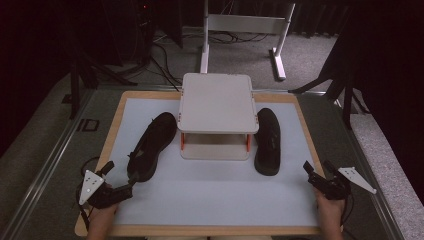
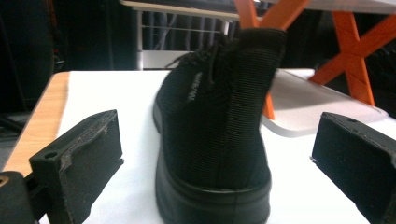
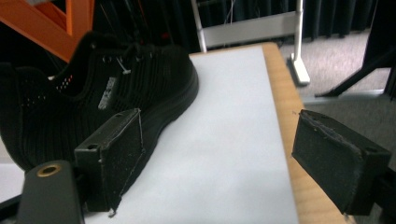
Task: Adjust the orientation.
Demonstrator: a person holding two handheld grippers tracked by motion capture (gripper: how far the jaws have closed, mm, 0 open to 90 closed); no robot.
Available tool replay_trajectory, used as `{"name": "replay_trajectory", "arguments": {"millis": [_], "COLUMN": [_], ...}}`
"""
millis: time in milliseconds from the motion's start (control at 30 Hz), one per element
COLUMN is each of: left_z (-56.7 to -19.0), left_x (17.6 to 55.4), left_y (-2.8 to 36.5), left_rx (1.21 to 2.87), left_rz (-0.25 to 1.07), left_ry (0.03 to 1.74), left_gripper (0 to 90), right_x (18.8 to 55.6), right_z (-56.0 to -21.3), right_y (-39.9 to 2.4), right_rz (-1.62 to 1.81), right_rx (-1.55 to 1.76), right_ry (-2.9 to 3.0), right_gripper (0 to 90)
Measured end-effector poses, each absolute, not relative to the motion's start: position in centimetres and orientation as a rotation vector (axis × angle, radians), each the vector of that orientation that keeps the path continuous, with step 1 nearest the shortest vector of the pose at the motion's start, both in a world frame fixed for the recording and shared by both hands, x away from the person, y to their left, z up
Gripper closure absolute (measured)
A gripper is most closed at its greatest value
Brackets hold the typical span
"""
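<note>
1. Jaws of the left gripper [image 1: 121, 191] stand spread and hold nothing; in the left gripper view the heel of the left shoe [image 2: 215, 135] sits squarely between them, just ahead.
2. Jaws of the right gripper [image 1: 314, 172] are likewise apart and empty; the right shoe [image 3: 93, 102] lies off to their left side, not between them.
3. Each hand is nearest the shoe on its own side, but I judge the left better lined up for a heel grasp.
4. Left shoe runs heel-near, toe-far, slanting toward the white stand [image 1: 216, 102]; right shoe runs nearly straight away beside the stand.
5. Both rest on the desk [image 1: 210, 200].
6. Small pale lettering marks each shoe's side, too blurred to read.
</note>
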State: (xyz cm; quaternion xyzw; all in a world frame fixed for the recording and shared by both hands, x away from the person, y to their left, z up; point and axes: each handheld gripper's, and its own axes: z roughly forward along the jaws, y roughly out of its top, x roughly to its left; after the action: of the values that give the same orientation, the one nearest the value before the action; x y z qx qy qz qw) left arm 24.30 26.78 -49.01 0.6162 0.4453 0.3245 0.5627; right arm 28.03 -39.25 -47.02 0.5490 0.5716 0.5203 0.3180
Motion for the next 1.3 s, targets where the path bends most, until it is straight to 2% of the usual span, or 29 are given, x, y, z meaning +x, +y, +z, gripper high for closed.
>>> {"name": "replay_trajectory", "arguments": {"millis": [67, 100, 267, 533, 1133, 1267, 1300], "left_z": [-49.0, -48.9, -48.8, -48.2, -41.9, -40.6, -40.0], "left_x": [24.3, 24.3, 24.0, 24.9, 29.3, 30.6, 31.3], "left_y": [27.0, 27.2, 27.9, 28.2, 28.0, 27.4, 27.0], "left_rx": [1.443, 1.431, 1.380, 1.442, 1.712, 1.805, 1.874], "left_rz": [0.744, 0.731, 0.700, 0.574, 0.486, 0.455, 0.448], "left_ry": [1.048, 1.056, 1.066, 1.077, 1.087, 1.103, 1.123], "left_gripper": [1.9, 2.0, 3.4, 3.6, 4.5, 4.5, 4.5], "right_x": [28.0, 28.1, 28.1, 28.0, 28.2, 28.2, 28.2], "right_z": [-47.0, -47.1, -47.1, -47.1, -47.2, -47.2, -47.2], "right_y": [-38.8, -38.7, -37.9, -37.8, -37.7, -37.7, -37.7], "right_rz": [1.362, 1.363, 1.315, 1.332, 1.324, 1.328, 1.326], "right_rx": [1.428, 1.424, 1.359, 1.348, 1.349, 1.352, 1.353], "right_ry": [1.550, 1.580, 1.639, 1.645, 1.682, 1.685, 1.684], "right_gripper": [15.1, 11.8, 11.9, 13.5, 14.0, 14.9, 14.9]}}
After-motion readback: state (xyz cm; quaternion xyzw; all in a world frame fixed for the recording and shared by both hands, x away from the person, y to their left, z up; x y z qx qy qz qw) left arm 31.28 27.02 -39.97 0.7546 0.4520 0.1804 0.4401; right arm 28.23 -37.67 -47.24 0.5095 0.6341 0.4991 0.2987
